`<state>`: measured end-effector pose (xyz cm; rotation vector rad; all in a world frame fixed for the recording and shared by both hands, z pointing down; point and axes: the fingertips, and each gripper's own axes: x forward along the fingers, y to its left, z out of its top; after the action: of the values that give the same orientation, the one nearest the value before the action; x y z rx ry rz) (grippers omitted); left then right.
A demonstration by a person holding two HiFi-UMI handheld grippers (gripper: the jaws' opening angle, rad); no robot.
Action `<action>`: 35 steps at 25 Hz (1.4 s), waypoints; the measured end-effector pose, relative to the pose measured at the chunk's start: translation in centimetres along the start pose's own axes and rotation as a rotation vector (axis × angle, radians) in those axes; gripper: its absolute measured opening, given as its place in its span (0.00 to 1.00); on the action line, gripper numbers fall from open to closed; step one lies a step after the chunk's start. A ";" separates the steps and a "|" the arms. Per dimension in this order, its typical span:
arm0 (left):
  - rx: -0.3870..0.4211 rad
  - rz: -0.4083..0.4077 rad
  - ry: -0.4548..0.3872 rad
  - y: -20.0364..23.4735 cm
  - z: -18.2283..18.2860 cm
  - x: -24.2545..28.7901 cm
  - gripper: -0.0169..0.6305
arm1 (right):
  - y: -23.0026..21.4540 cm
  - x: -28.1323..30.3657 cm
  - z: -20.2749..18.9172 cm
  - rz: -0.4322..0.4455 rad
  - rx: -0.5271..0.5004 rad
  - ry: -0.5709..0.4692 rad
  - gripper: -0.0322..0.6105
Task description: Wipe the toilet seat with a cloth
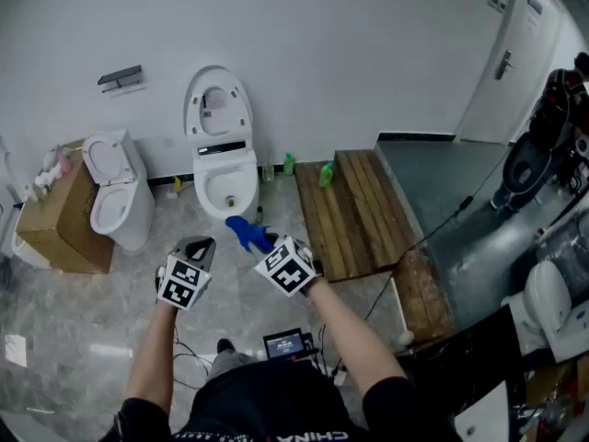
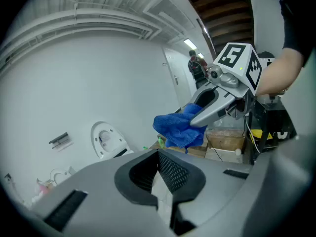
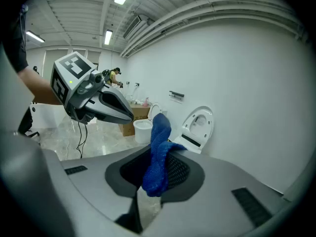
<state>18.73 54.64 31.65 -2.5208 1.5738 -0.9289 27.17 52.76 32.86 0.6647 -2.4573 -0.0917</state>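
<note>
The right tool (image 1: 265, 245) is clenched on a blue cloth (image 1: 243, 230), held in the air before the toilet (image 1: 224, 171), whose lid stands up. The left tool (image 1: 197, 247), just beside it, is closed on nothing.

Head view, the person's own limbs: left arm (image 1: 156, 357) and right arm (image 1: 348, 334) extend from the near edge toward the far side. Left gripper (image 1: 196, 247) and right gripper (image 1: 264, 244) sit side by side, both tipped downward. Left jaws are closed together, nothing between them; right jaws are clamped on a blue cloth (image 3: 157, 152) that protrudes beyond them
</note>
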 end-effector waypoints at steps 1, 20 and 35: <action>0.004 -0.001 0.000 -0.1 0.1 0.1 0.04 | -0.2 0.0 0.0 -0.001 -0.001 -0.001 0.16; 0.013 0.009 0.005 -0.2 0.6 1.0 0.04 | -1.3 0.0 -0.3 0.012 0.042 -0.013 0.16; 0.003 -0.010 0.038 1.5 -1.4 1.9 0.04 | -1.0 2.6 0.2 0.035 0.082 0.000 0.16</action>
<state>17.43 52.69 33.20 -2.5261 1.5705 -0.9859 25.71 50.66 33.85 0.6563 -2.4823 0.0227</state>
